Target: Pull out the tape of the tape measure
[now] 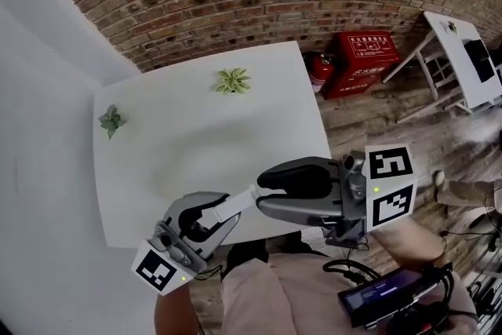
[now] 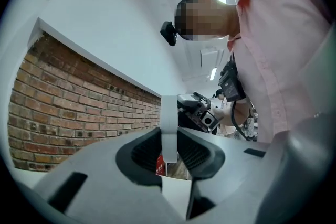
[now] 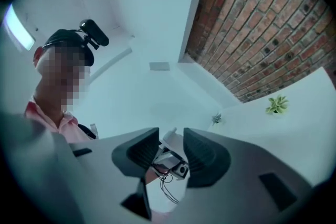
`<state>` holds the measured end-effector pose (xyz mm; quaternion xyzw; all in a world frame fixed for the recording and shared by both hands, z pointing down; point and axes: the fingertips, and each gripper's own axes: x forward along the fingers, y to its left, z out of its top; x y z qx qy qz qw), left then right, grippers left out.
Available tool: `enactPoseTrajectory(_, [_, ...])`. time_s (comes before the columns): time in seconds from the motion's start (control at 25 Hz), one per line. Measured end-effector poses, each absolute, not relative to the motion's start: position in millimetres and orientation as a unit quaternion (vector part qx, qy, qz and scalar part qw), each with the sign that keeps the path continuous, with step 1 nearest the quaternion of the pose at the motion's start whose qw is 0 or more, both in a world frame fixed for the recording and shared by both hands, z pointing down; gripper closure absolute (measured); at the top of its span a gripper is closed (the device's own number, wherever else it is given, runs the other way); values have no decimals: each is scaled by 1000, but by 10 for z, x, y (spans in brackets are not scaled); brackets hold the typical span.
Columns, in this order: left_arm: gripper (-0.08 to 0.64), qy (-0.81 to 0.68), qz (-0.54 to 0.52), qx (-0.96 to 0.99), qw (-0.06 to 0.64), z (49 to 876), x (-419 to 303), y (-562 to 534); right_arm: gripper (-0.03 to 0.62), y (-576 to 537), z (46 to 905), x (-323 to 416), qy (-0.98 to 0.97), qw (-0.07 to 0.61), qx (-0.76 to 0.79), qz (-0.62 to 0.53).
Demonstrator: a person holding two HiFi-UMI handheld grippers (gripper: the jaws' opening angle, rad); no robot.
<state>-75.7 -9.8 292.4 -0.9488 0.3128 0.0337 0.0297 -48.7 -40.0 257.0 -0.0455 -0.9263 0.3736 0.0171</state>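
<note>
A white tape measure is clamped in my left gripper [image 1: 223, 212] over the table's near edge. In the left gripper view its white strip [image 2: 168, 123] stands upright between the pads, which close on it from both sides. In the head view the white tape [image 1: 238, 202] runs from those jaws up and right to the tips of my right gripper [image 1: 263, 192]. In the right gripper view the right gripper [image 3: 171, 147] shows a clear gap between its pads. The tape's white end [image 3: 169, 137] sits just past them, and I see no pad pressing on it.
The white table [image 1: 196, 137] carries a small plant [image 1: 233, 80] at the back and another [image 1: 111, 120] at the left edge. A brick wall stands behind. A red extinguisher [image 1: 320, 72] and a red box [image 1: 365, 59] are on the floor at right, near a white desk [image 1: 471, 59].
</note>
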Motion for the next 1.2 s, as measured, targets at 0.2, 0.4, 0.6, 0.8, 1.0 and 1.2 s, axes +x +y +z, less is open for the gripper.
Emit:
enactPoseTrajectory(0.2, [463,305,19,-952,34,2974,-691,-110,451,-364,2703,-497,-906,37,-54,419])
enactPoseTrajectory(0.4, [463,295,-1,-955,38,3039,-631,-106,505,-344,2726,-458,-897,46,-61,434])
enactPoseTrajectory(0.6, [463,293,8,-955,37,2998,-617,-87,525,-328,2698,-423,-883,34,-72,462])
enactPoseTrajectory(0.8, [463,295,21,-955,34,2961,-618,-76,538,-339,2682,-399,-870,21,-71,488])
enactPoseTrajectory(1.0, [465,299,29,-953,39,2918,-615,-58,549,-344,2669,-367,-868,18,-65,492])
enactPoseTrajectory(1.2, [465,301,48,-952,34,2883,-620,-55,557,-359,2640,-353,-870,15,-56,490])
